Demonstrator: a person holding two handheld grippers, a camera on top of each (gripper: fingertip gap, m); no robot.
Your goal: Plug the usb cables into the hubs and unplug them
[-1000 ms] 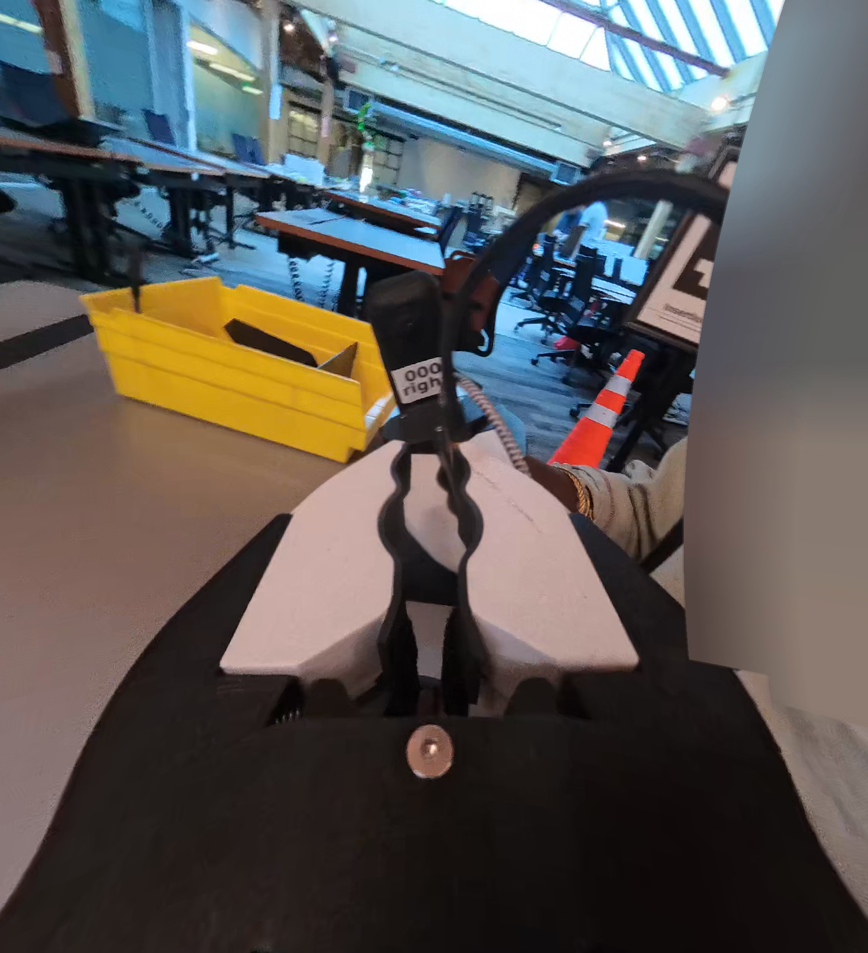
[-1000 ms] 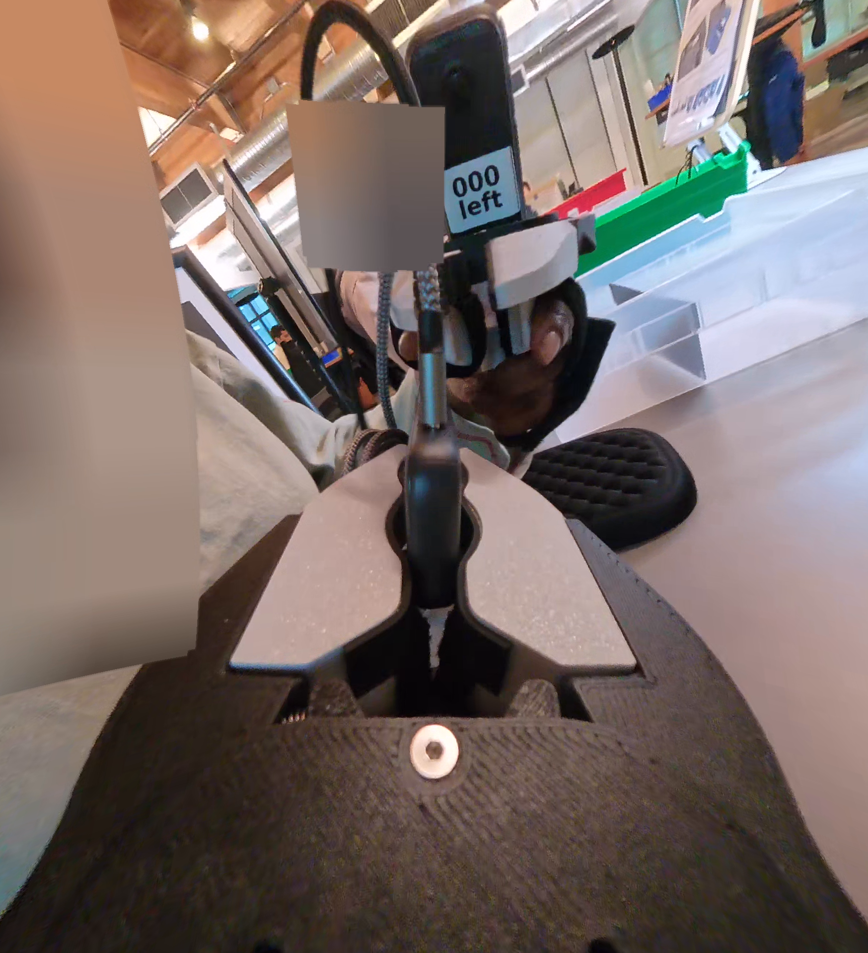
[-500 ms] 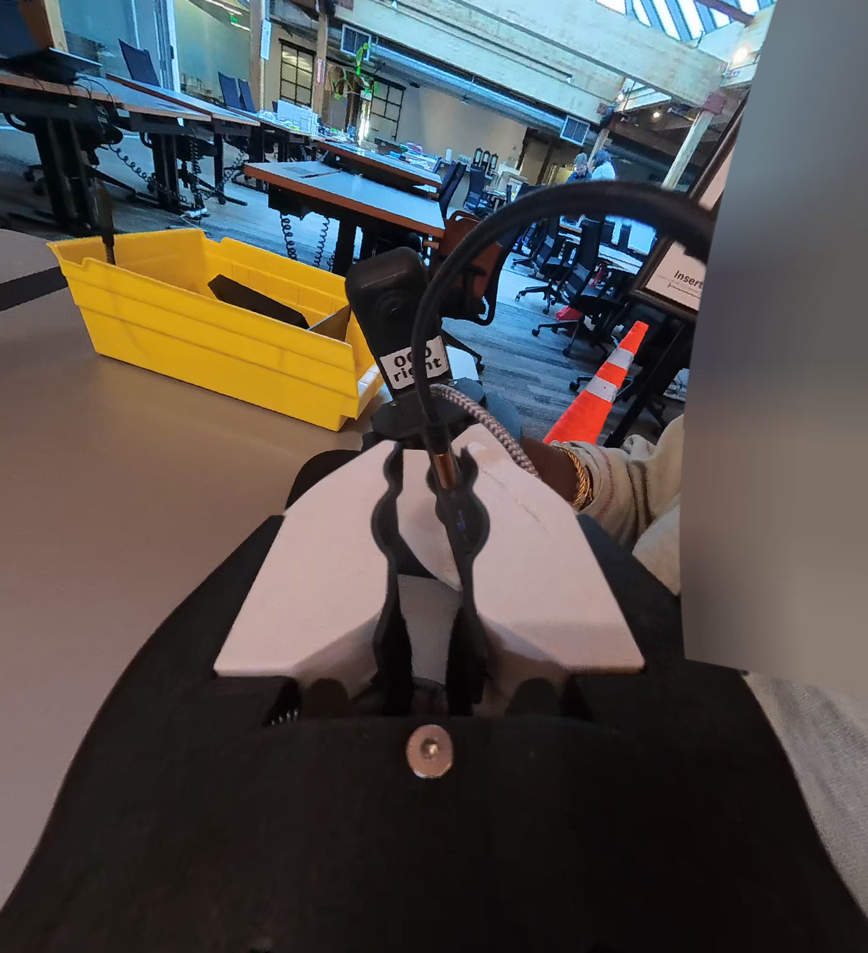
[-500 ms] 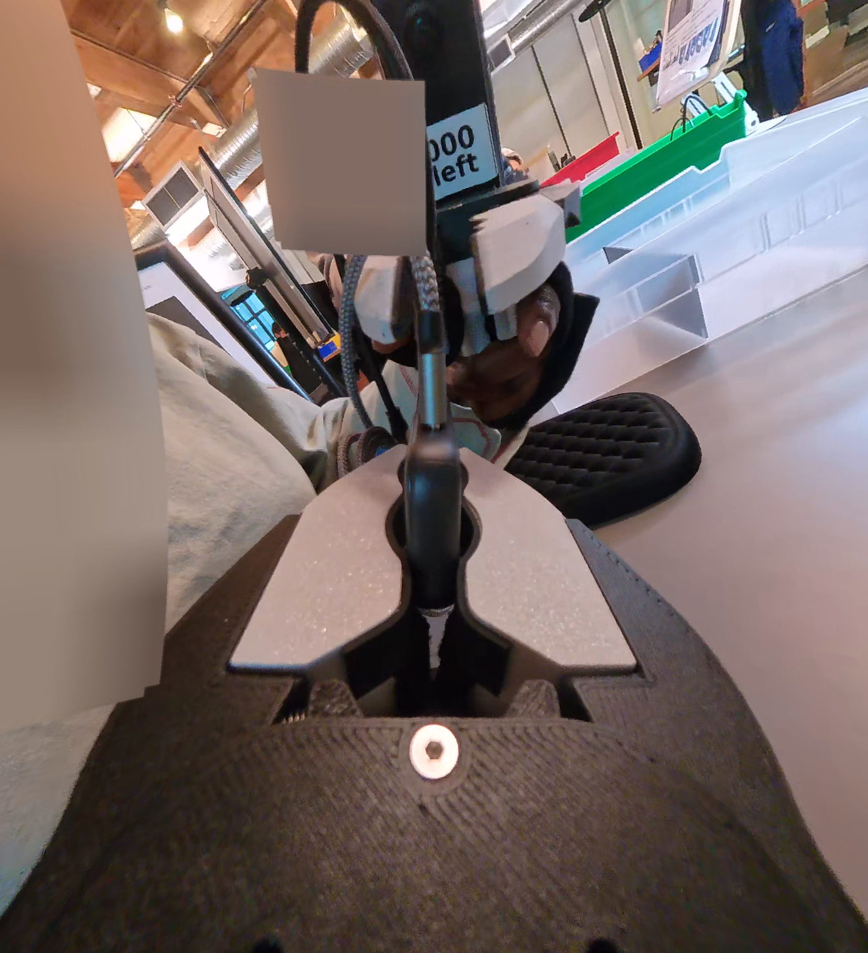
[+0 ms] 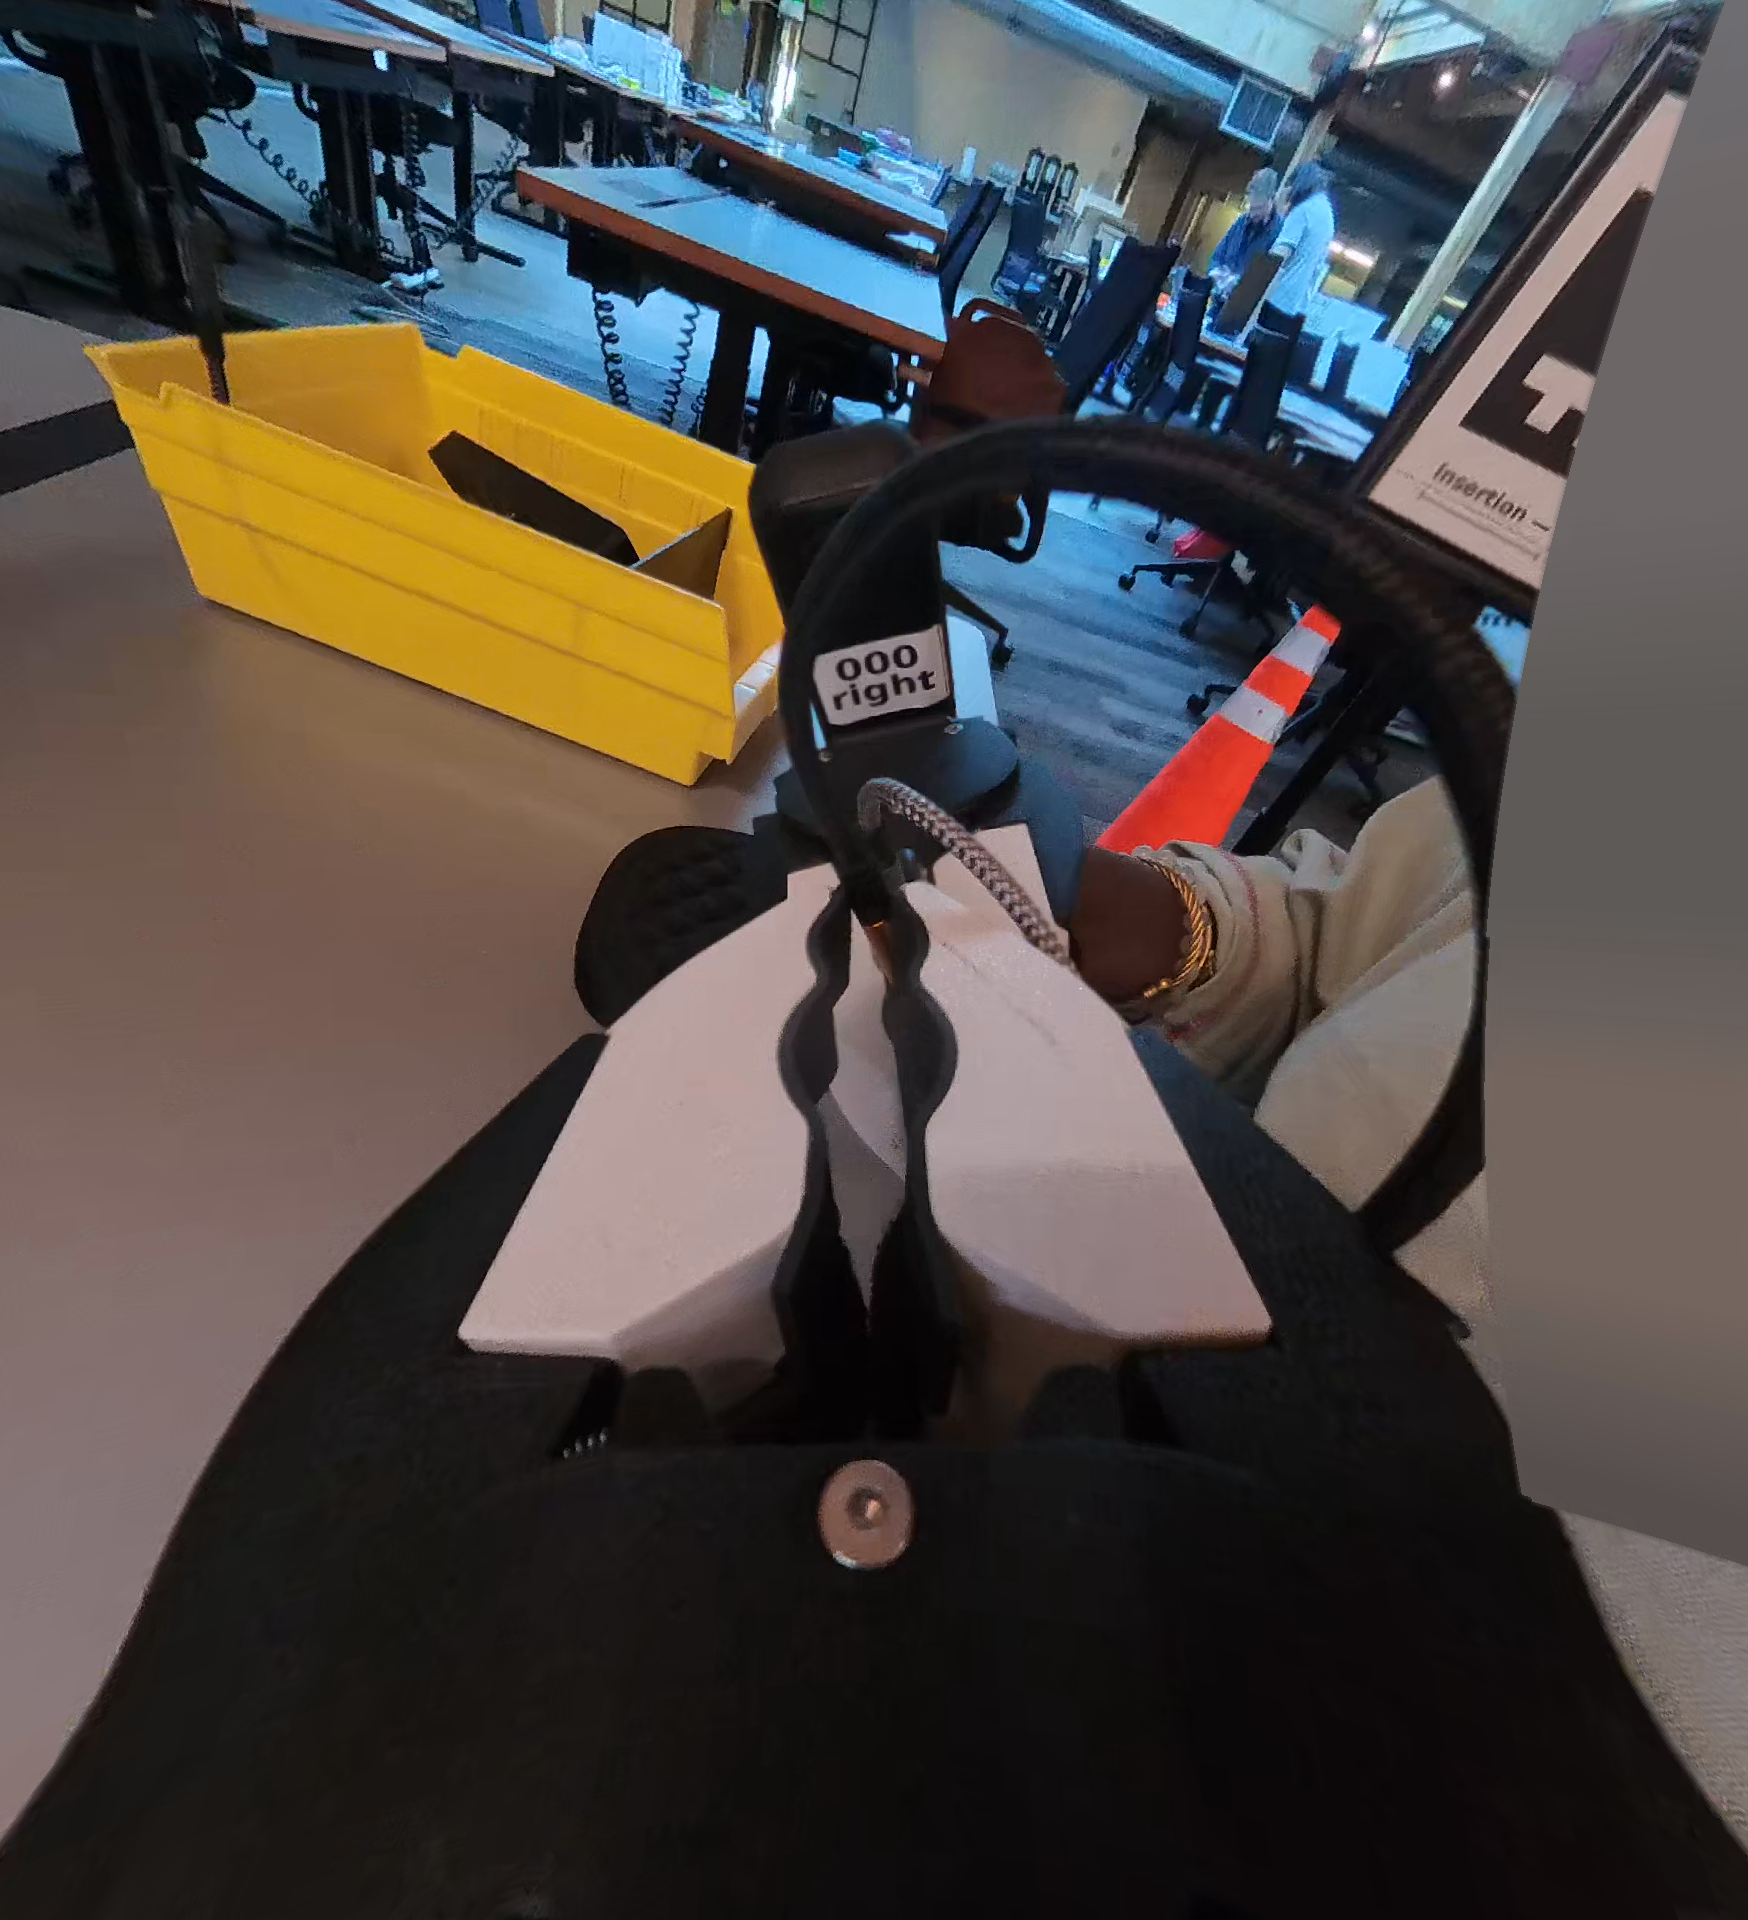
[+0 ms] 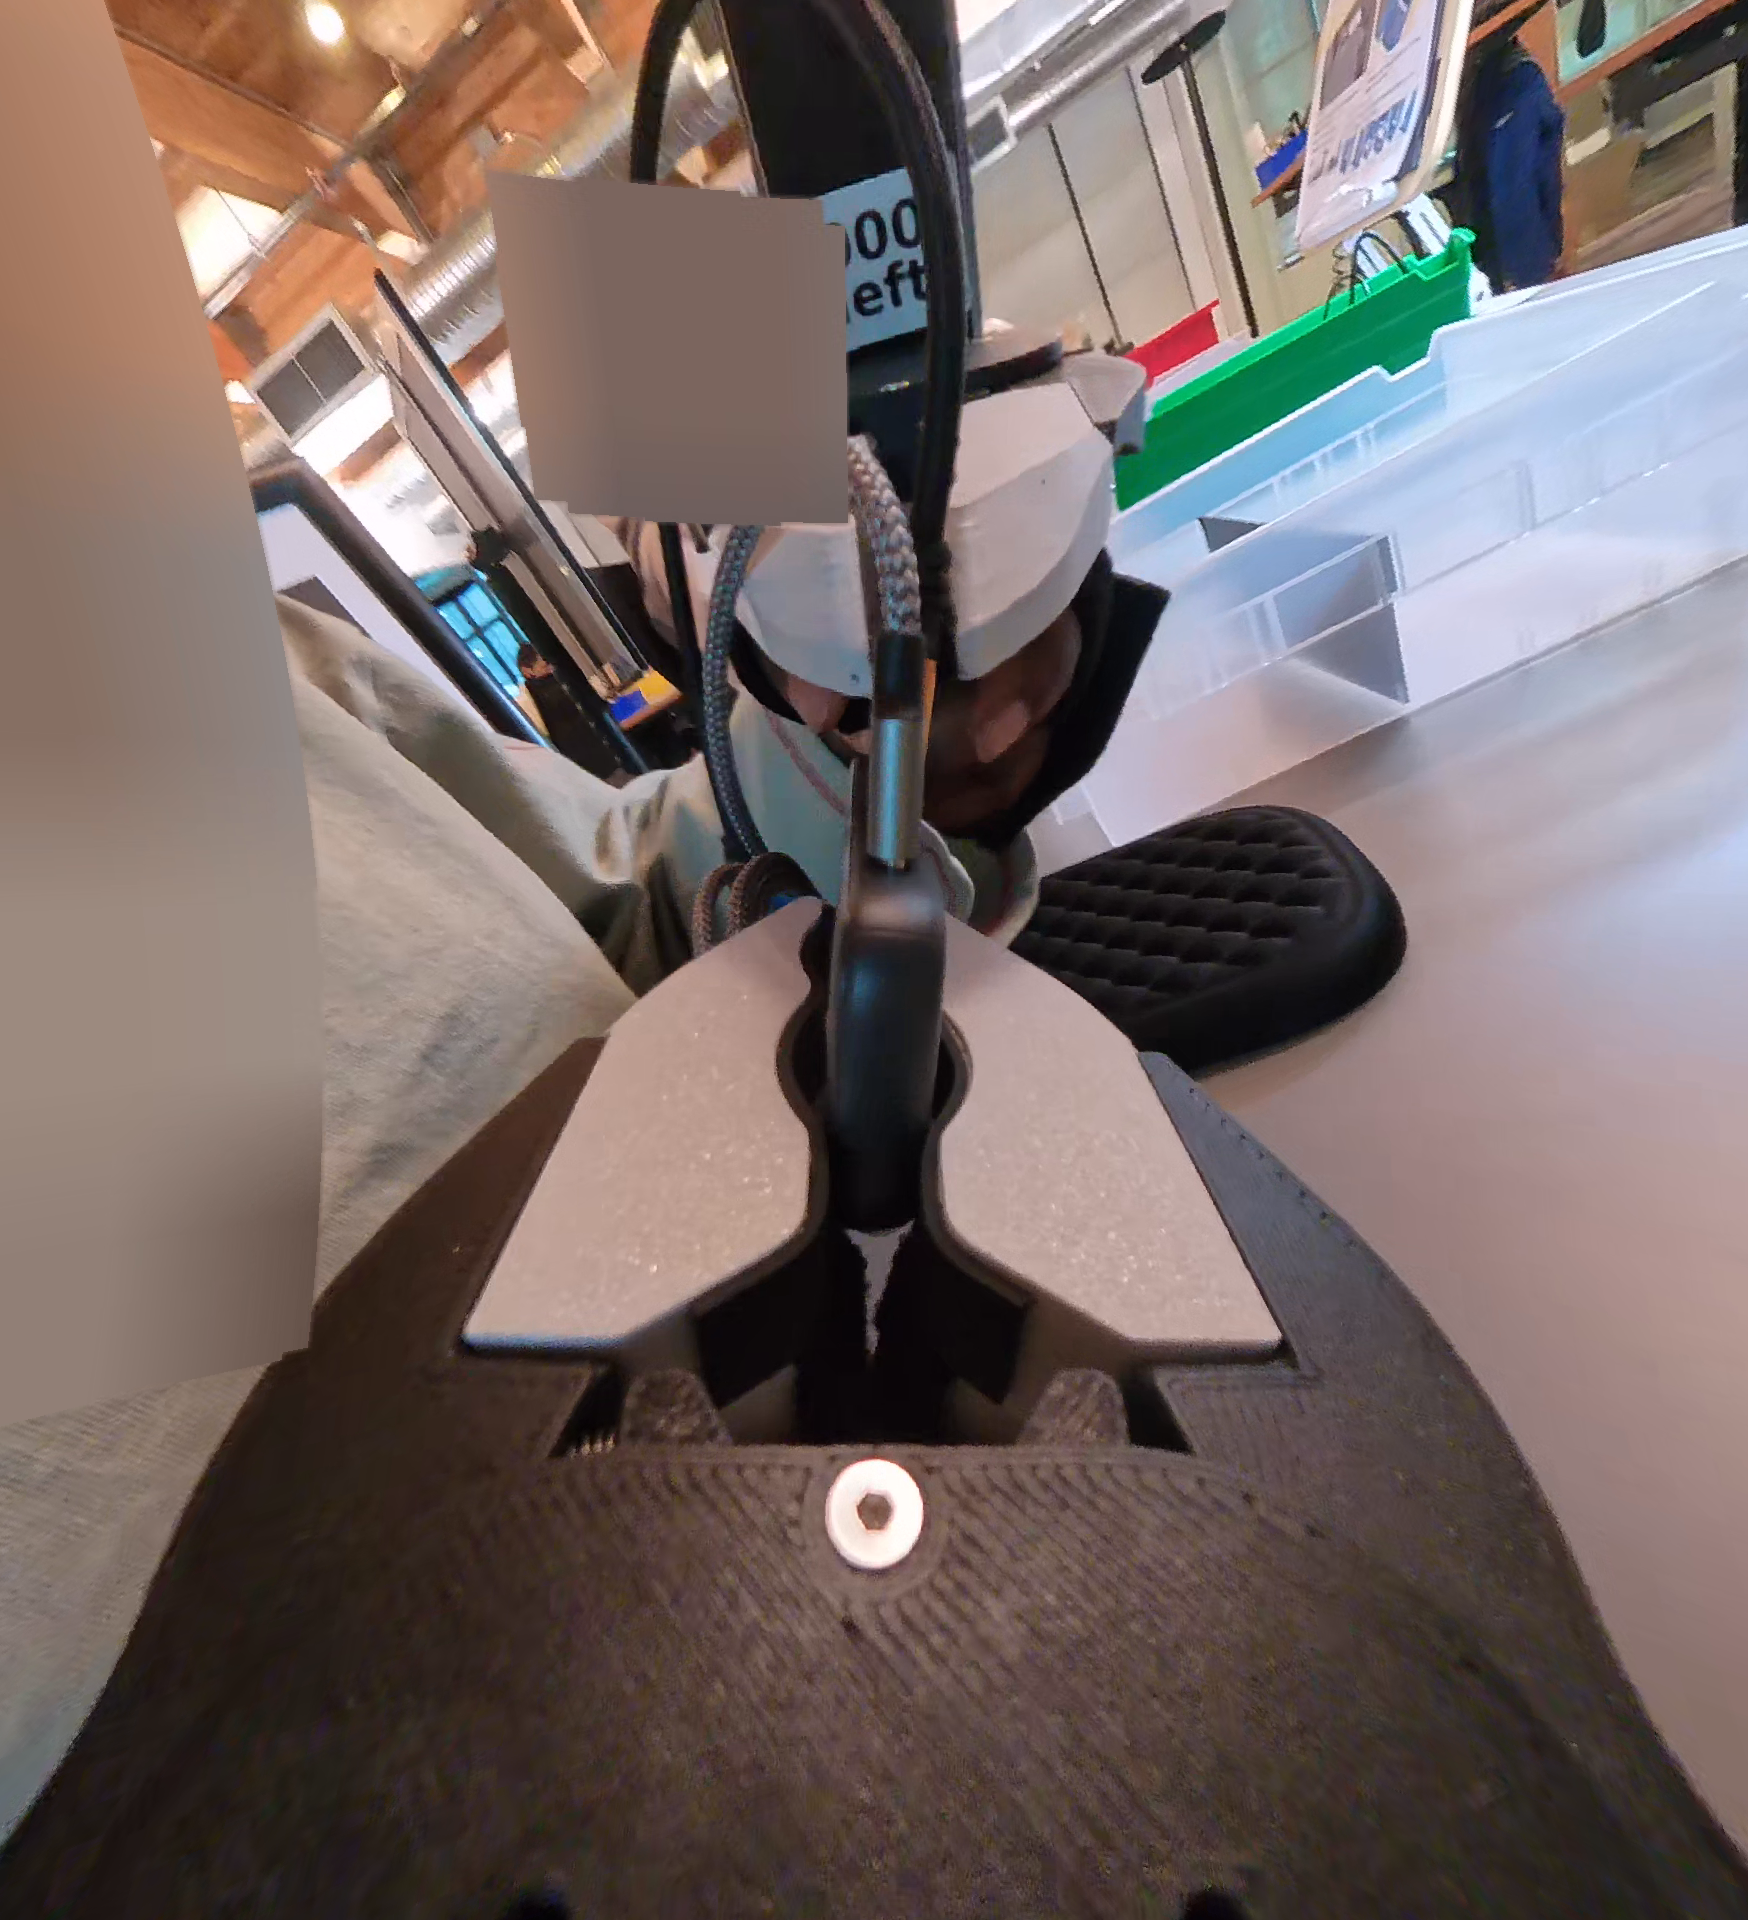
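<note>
My right gripper [image 6: 885, 935] is shut on a dark grey hub [image 6: 885, 1049], held upright above the table. A silver plug [image 6: 896, 769] on a braided grey cable [image 6: 885, 530] sits in the hub's top end. My left gripper [image 5: 865, 925] faces it and is shut on the plug end of a black cable [image 5: 1265, 468], which loops up and to the right. In the right wrist view the left gripper [image 6: 911, 665] hangs just above the hub, with the black cable [image 6: 943, 364] close beside the braided plug's collar. The braided cable [image 5: 974, 862] also shows in the left wrist view; the hub is hidden there.
A yellow bin [image 5: 413, 592] stands on the grey table behind the right gripper. A black mesh pad [image 6: 1213, 935] lies on the table. A clear plastic bin [image 6: 1472, 468] and a green bin [image 6: 1317, 353] stand further back. A person's sleeve [image 6: 454, 831] is at the left. The tips of one gripper are about 5 cm away from the tips of the other.
The two grippers have come closer together. The left gripper with the black cable end has moved down towards the hub's top. Both stay shut.
</note>
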